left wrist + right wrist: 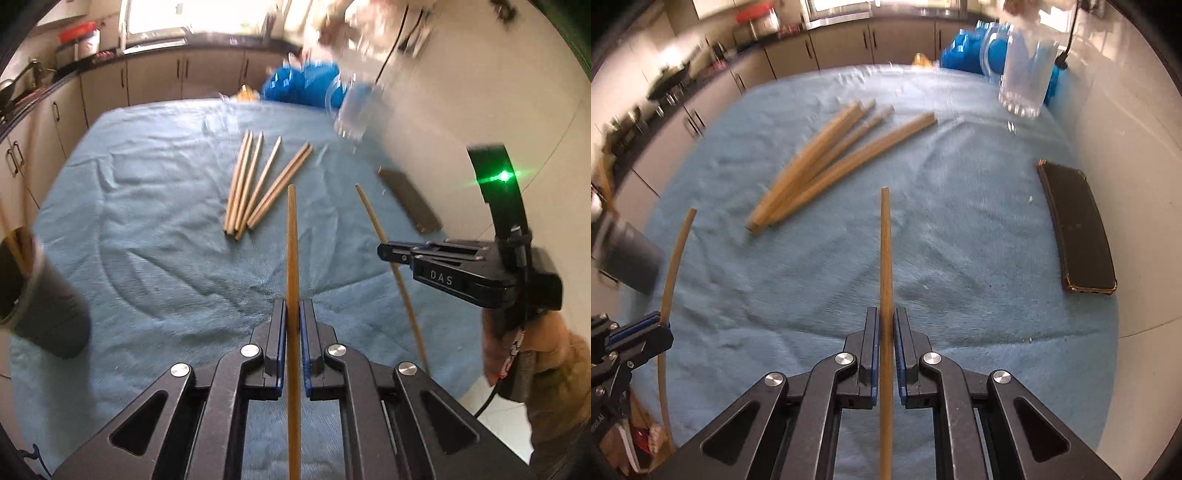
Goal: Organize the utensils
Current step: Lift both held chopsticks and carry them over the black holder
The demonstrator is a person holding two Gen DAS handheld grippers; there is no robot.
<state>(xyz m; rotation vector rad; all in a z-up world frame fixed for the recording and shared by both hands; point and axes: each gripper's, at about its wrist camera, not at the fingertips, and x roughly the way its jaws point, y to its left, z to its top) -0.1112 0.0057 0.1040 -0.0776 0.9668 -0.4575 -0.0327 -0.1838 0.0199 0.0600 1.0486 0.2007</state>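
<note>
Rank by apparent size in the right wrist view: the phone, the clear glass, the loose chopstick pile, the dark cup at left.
1. Loose chopstick pile, the longest spread.
2. Phone.
3. Clear glass and dark cup: look alike; the cup is cropped by the edge and blurred, so unranked.

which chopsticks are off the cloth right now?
Two: one clamped in the left claw, chopstick, and one in the right claw, chopstick. The remaining chopsticks lie loose in a fanned bundle on the blue cloth.
</note>
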